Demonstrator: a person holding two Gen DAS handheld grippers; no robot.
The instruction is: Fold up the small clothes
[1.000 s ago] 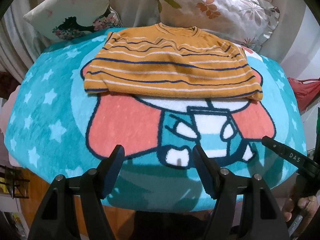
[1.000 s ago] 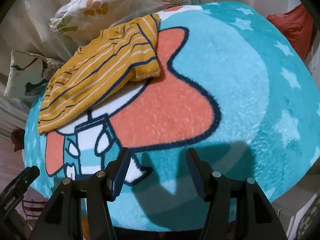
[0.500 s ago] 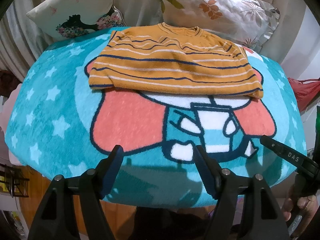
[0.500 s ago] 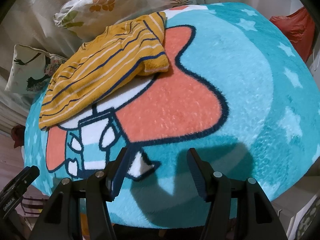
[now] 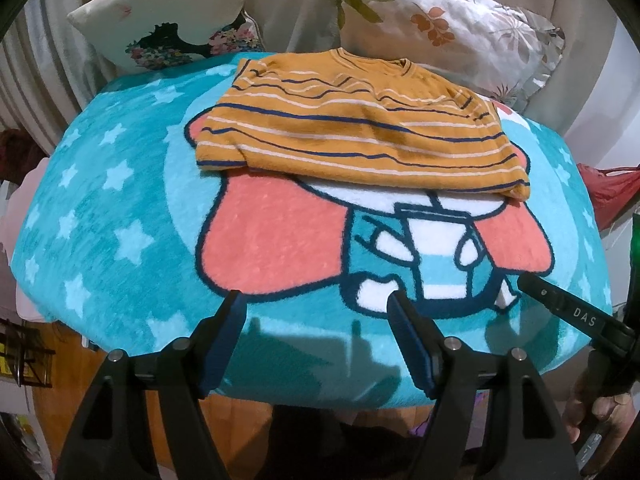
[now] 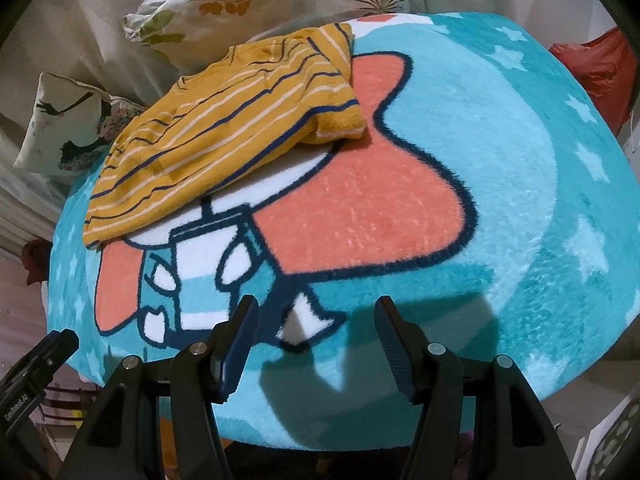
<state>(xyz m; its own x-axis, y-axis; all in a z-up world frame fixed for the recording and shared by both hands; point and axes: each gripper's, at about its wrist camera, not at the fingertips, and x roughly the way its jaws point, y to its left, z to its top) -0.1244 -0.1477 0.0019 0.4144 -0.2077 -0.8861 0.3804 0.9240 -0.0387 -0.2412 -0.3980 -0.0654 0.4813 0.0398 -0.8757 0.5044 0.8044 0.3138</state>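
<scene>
Shirt: a mustard striped shirt is laid across the far part of the blanket, already doubled over, its collar toward the pillows.
Left gripper: held with jaws apart and nothing between them, well short of the shirt.
Right gripper: likewise spread wide and empty, over the near edge of the blanket.
Handling: the knit is judged soft, light and limp; sagging is expected wherever it is not supported.
Hold: the two near corners of the folded edge are suggested.
Layers: possibly two at the right corner; it cannot be told surely.
</scene>
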